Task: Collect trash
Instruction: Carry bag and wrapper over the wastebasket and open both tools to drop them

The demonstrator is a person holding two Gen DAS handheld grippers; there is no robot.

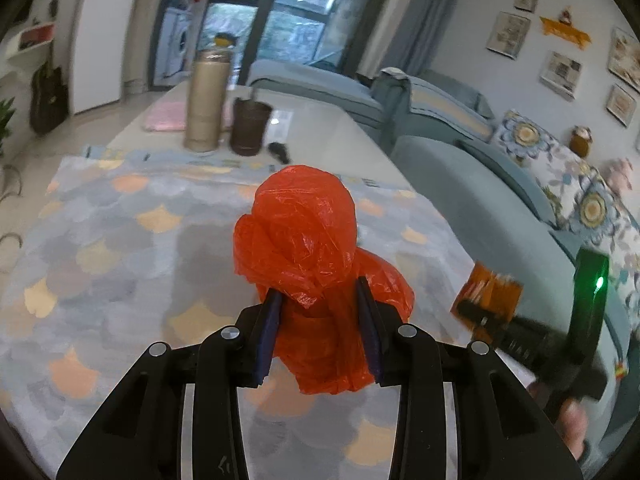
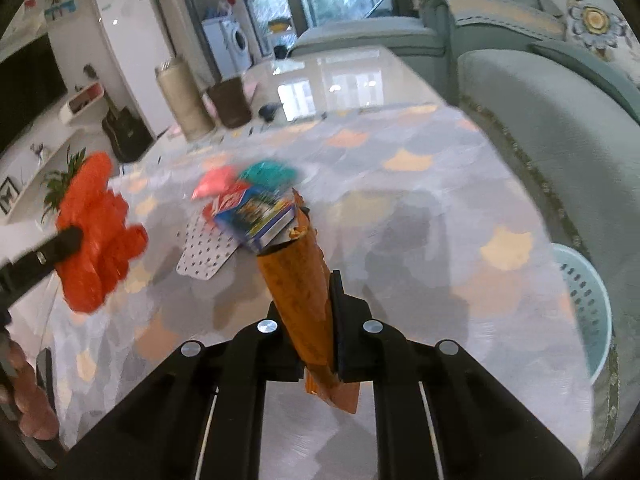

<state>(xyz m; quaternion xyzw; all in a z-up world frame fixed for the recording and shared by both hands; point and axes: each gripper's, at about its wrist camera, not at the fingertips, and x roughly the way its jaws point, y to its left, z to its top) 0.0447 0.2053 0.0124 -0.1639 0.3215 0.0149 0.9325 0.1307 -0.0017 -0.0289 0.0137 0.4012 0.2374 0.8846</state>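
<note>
The left gripper has its jaws clamped on a crumpled red plastic bag, held up above the patterned cloth on the bench. The right gripper has its jaws clamped on an orange wrapper, also lifted clear of the cloth. Beyond the wrapper's tip lie a blue packet, a white dotted sheet, and blurred pink and teal pieces, probably more wrappers. A pale blue basket stands beside the sofa.
</note>
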